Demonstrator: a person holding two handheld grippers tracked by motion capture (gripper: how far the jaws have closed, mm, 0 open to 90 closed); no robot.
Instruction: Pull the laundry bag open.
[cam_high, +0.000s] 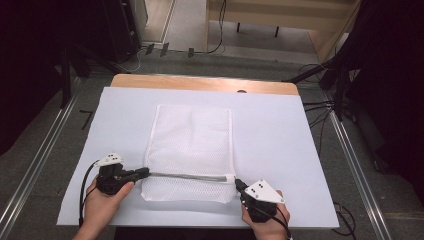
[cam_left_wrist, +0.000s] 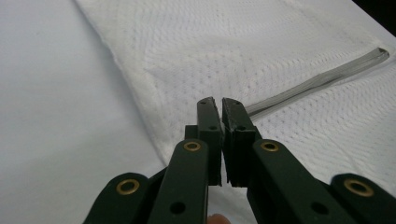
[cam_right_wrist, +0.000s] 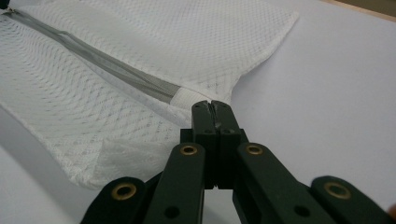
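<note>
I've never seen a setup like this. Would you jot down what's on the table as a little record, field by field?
surface: white sheet over a wooden table
main item: white mesh bag, lying flat
zipper: grey zipper running across the bag's near end, looks zipped
left tongs: jaws closed at the zipper's left end
right tongs: jaws closed at the zipper's right end, on the bag's edge
holders: a person's hands, one on each tool

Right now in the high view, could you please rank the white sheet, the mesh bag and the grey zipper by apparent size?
1. white sheet
2. mesh bag
3. grey zipper, a thin strip across the bag
</note>
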